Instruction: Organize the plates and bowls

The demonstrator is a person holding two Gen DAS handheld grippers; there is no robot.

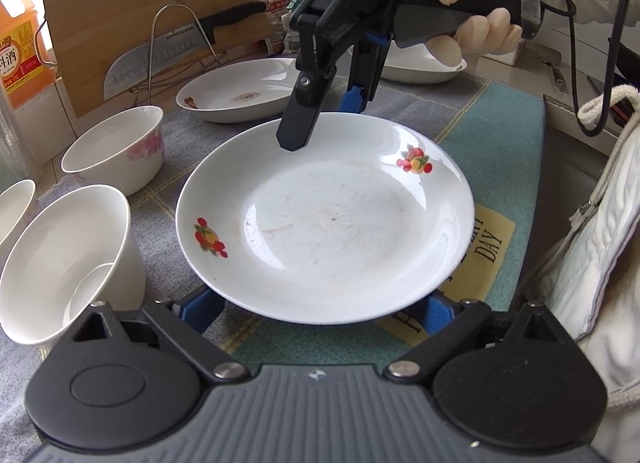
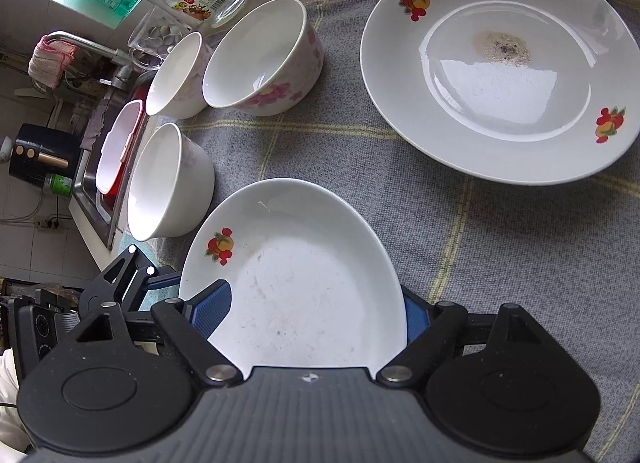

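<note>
Left wrist view: the near plate [image 1: 324, 219] is sitting in the middle of the grey cloth [image 1: 400, 103], and the right gripper [image 1: 324, 123] is reaching in from the far side, one finger over the far rim and one under it, pinching that edge. The left gripper [image 1: 316, 309] is hanging spread wide at the near rim, blue pads poking out either side beneath it; whether they are touching the plate I cannot tell. A second plate [image 2: 496, 75] is waiting further off, three bowls [image 2: 262, 59] lining the left. Looks like plate-stacking is underway: next calls for lifting this one level and setting it squarely onto its twin.
</note>
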